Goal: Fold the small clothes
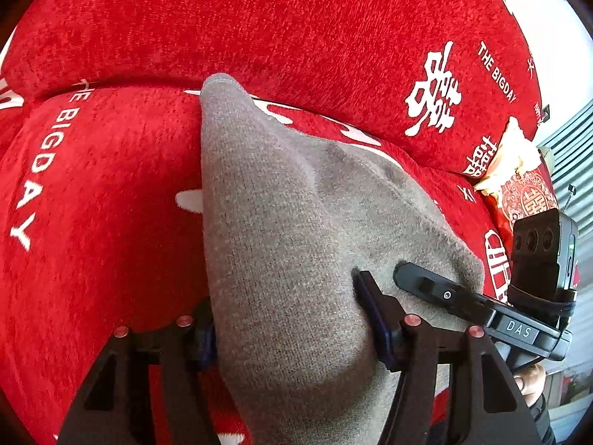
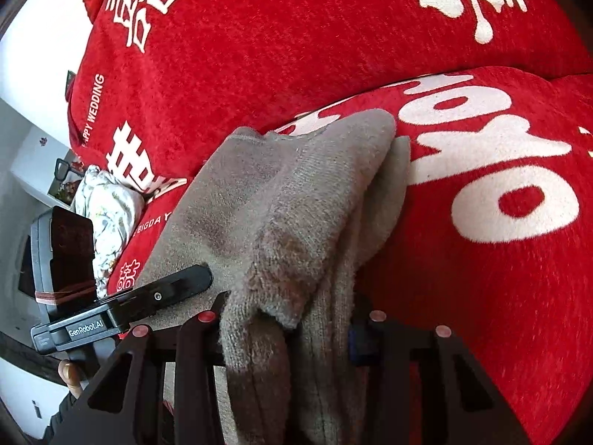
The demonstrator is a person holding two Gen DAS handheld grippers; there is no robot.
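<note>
Now | two grippers: left gripper, right gripper | one grey sock

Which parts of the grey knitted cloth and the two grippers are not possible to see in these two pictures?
- Left wrist view: the grey knitted cloth is cut off by the bottom edge and hides the left gripper jaw tips.
- Right wrist view: the folded layers cover the right gripper jaws; whether they are pinching it cannot be told.
- Both views: the red lettered plush cover under the cloth is hidden.
</note>
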